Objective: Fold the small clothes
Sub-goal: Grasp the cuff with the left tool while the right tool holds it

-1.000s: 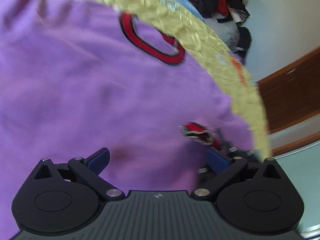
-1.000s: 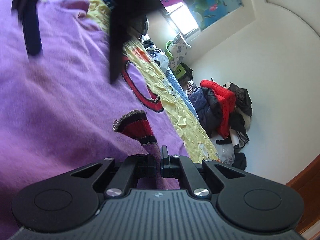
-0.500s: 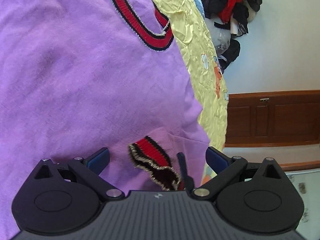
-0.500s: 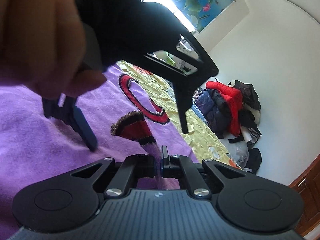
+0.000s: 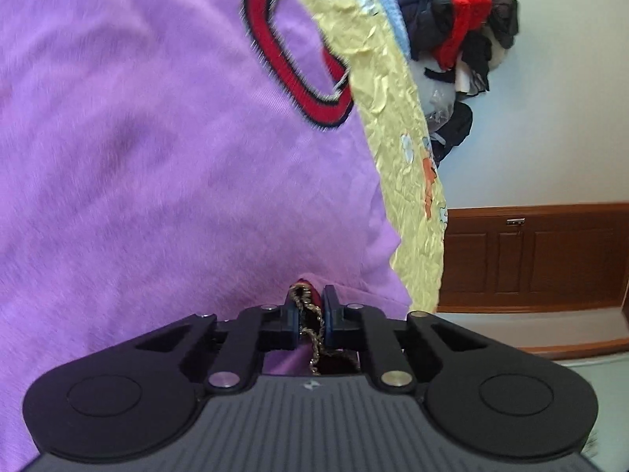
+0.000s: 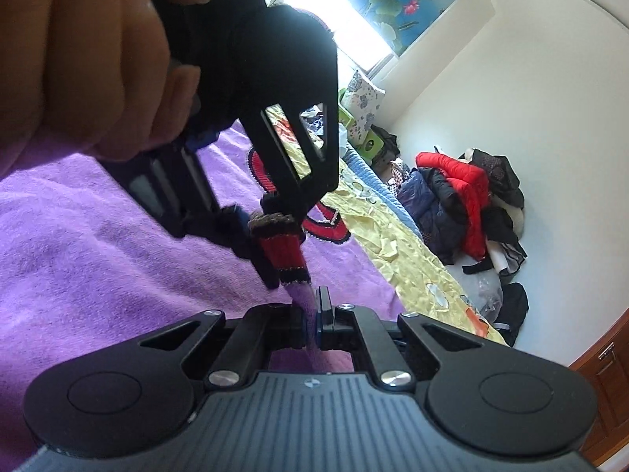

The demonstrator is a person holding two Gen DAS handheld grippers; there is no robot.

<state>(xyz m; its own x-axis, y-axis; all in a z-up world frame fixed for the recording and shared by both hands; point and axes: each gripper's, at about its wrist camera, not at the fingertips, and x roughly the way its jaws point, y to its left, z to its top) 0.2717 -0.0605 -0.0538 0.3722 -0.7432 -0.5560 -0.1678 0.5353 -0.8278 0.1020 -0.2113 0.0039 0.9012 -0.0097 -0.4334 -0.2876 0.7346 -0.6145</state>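
A purple sweater [image 5: 157, 165] with a red and black collar [image 5: 287, 74] lies spread on a yellow sheet [image 5: 409, 181]. My left gripper [image 5: 310, 310] is shut on the sleeve's red, black and gold cuff [image 5: 304, 299]. In the right wrist view the cuff [image 6: 281, 247] stands up from the sweater [image 6: 98, 259], with the left gripper [image 6: 259, 259] clamped on it. My right gripper [image 6: 310, 314] is shut on the purple sleeve [image 6: 302, 299] just below the cuff.
A pile of dark and red jackets [image 6: 456, 204] lies at the far end of the bed by the white wall. A wooden cabinet [image 5: 530, 255] stands beyond the bed's edge. A patterned pillow [image 6: 361, 106] is near the window.
My left gripper came down over the cuff and closed on it; it was open half a second ago. My right gripper stayed shut on the sleeve, which is now lifted.
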